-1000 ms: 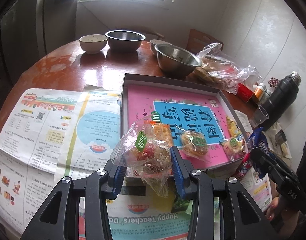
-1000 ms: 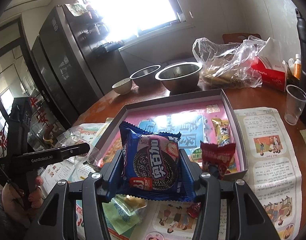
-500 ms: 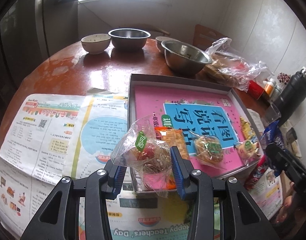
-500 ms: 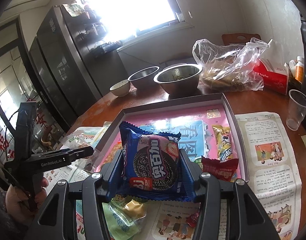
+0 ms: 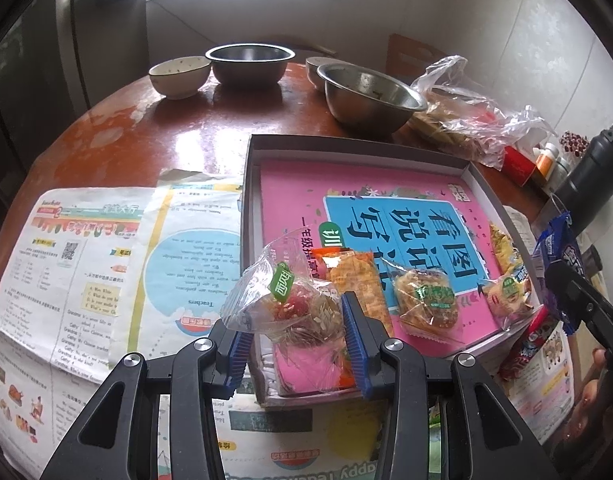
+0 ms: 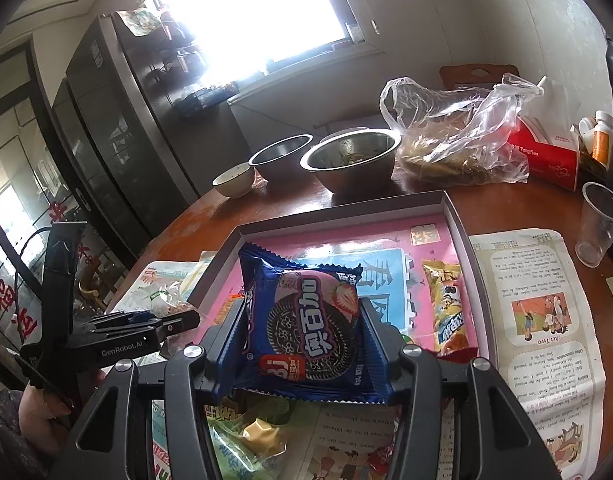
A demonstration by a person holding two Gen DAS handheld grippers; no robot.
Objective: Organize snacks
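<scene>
My left gripper [image 5: 294,322] is shut on a clear-wrapped pastry [image 5: 294,304] with a green label, held over the near left corner of a shallow grey box [image 5: 346,144] lined with a pink and blue cover. Inside the box lie an orange packet [image 5: 360,280], two wrapped pastries [image 5: 426,300] and a yellow snack [image 5: 502,244]. My right gripper [image 6: 302,334] is shut on a blue Oreo pack [image 6: 306,328], held above the box's near edge [image 6: 462,236]. The yellow snack [image 6: 446,308] lies in the box on the right.
Two steel bowls [image 5: 370,96] and a ceramic bowl [image 5: 180,76] stand behind the box. A plastic bag [image 6: 454,140], red tissue box [image 6: 546,156] and clear cup [image 6: 598,224] are at the right. Newspapers [image 5: 86,264] cover the near table. A green wrapped snack [image 6: 250,440] lies below my right gripper.
Both grippers have moved forward toward the box with their snacks still held. The left one now hangs over the box's near left corner.
</scene>
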